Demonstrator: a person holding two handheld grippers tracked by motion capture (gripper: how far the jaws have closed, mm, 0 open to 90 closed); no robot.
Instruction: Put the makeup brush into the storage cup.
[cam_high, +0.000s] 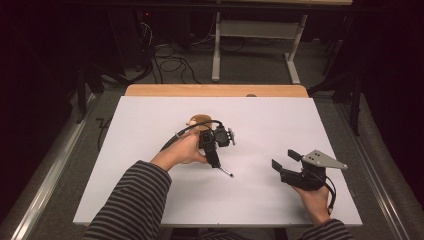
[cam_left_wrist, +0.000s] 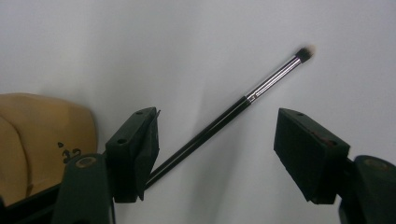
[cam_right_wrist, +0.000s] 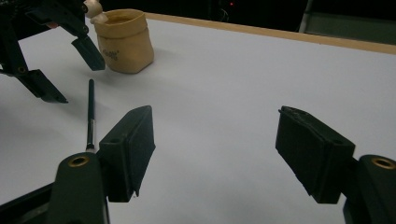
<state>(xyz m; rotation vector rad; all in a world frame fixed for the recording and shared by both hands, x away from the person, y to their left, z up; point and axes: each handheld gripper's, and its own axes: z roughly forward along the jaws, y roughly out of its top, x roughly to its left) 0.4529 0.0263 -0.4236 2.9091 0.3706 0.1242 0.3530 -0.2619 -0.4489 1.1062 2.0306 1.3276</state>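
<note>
A thin black makeup brush (cam_left_wrist: 224, 119) with a silver ferrule lies flat on the white tabletop (cam_high: 145, 150). My left gripper (cam_left_wrist: 217, 144) hangs over it, pointing down with its jaws wide apart. The brush handle runs between them, its end hidden behind one jaw, and neither pad presses on it. From above, the left gripper (cam_high: 216, 160) sits at the table's middle with the brush (cam_high: 225, 171) poking out toward the front. A tan fabric pouch (cam_high: 199, 121) stands upright just behind it. My right gripper (cam_high: 285, 159) rests at the front right, open, nothing between its jaws.
In the right gripper view the pouch (cam_right_wrist: 125, 42), the brush (cam_right_wrist: 90, 116) and the left gripper (cam_right_wrist: 70, 74) show at the upper left. A wooden strip (cam_high: 215, 90) edges the table's far side. Beyond it are table legs and cables on the floor.
</note>
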